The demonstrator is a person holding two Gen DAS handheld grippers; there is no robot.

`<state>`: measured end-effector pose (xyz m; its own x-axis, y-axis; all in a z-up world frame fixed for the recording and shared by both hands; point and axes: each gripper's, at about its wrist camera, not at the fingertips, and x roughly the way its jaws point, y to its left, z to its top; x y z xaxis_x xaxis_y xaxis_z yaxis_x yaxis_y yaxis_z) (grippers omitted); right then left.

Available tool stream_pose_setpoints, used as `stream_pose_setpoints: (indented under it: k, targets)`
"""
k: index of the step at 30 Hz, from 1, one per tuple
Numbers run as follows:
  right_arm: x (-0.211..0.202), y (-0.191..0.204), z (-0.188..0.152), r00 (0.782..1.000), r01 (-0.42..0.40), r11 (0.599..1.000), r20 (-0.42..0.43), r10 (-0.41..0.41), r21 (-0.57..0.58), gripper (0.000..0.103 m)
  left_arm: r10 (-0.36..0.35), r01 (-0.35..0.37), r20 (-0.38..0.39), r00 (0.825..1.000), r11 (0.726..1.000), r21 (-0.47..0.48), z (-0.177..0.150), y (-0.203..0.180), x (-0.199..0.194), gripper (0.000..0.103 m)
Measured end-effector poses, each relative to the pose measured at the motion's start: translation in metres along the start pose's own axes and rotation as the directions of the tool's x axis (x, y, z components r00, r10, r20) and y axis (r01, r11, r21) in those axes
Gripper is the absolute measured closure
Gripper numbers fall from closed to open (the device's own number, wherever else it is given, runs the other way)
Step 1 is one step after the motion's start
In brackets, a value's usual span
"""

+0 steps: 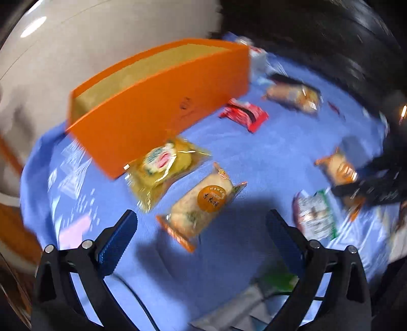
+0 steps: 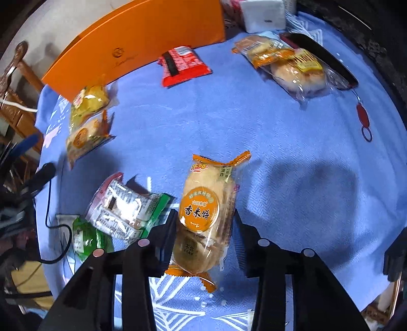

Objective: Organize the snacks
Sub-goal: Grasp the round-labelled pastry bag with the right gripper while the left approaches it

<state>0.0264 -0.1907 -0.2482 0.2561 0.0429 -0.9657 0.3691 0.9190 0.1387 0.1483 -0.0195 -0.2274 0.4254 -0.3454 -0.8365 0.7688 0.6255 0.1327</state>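
Snack packets lie scattered on a blue cloth (image 2: 279, 132) in front of an open orange box (image 1: 152, 101) (image 2: 142, 38). My right gripper (image 2: 205, 212) points steeply down and is shut on a rice cracker packet (image 2: 203, 203) with an orange round label, its pads against both long sides. In the left wrist view that packet (image 1: 338, 168) shows at the right, under the dark right gripper. My left gripper (image 1: 201, 216) is open above the cloth. Just ahead of its fingers lies a second rice cracker packet (image 1: 201, 203), with a yellow packet (image 1: 162, 168) beside it against the box.
A red packet (image 2: 183, 65) lies near the box front. A clear-wrapped pastry (image 2: 297, 71), a black flat object (image 2: 325, 58) and a white tissue pack (image 2: 262, 15) sit at the far right. A green-and-white packet (image 2: 127, 211) and a green packet (image 2: 86, 236) lie left of the right gripper.
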Motion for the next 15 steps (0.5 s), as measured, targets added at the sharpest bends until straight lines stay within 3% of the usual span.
stream_pose_setpoints:
  k: [4,15]
  targets:
    - [-0.002,0.007,0.0,1.0,0.002,0.999,0.011,-0.001,-0.043,0.062,-0.002,0.01,-0.067,0.998,0.994,0.112,0.005,0.002,0.033,0.004]
    - [-0.002,-0.004,-0.005,1.0,-0.004,1.0,0.003,0.004,0.003,0.061,-0.09,0.099,-0.089,0.992,0.99,0.104,0.009,0.0,0.064,0.004]
